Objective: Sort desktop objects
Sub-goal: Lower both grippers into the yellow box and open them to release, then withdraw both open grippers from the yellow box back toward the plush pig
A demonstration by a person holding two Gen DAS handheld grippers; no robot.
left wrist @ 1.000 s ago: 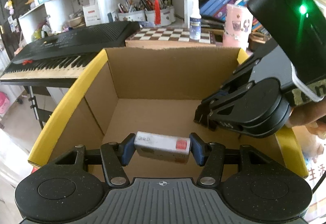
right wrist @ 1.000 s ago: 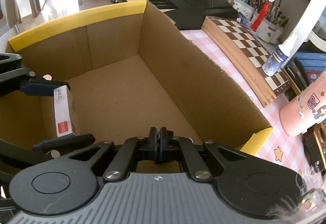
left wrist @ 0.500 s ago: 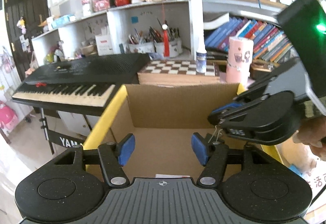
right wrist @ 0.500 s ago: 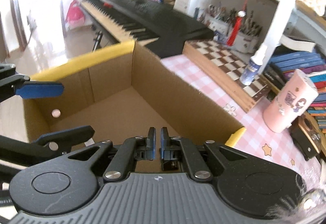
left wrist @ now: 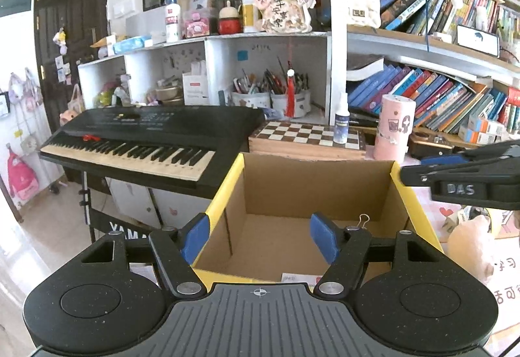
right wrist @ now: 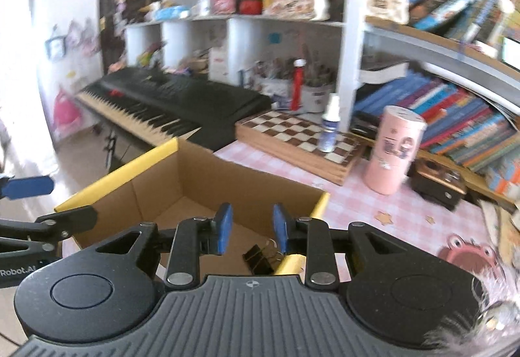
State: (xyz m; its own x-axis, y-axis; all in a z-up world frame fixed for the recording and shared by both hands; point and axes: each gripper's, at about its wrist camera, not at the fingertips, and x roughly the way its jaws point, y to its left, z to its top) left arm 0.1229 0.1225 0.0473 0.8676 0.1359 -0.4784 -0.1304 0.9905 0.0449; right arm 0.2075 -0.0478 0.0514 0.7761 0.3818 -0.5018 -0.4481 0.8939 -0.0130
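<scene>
Holding both grippers above the box, you have nothing between either pair of jaws. Your left gripper [left wrist: 258,238] stands wide, its jaws having just been opening, and hangs over the near rim of the box [left wrist: 398,176]; the white packet [left wrist: 297,278] lies on the box floor just below it, only its edge showing past the gripper body. Your right gripper [right wrist: 250,230] is part open, its jaws also just opening and empty; the black clip [right wrist: 258,257] sits right under them, at the box's near yellow corner, so it looks dropped in rather than held. A second clip [left wrist: 363,220] rests against the right wall. Both items are in the box because that is where the sorting collects them. Farther off on the pink table [right wrist: 292,168], the chessboard [right wrist: 302,137] carries a spray bottle [right wrist: 330,124], and a pink cup [right wrist: 393,150] stands beside it; these look like what remains to sort. Beyond lie the keyboard [left wrist: 146,139] and the shelves [left wrist: 260,38].
</scene>
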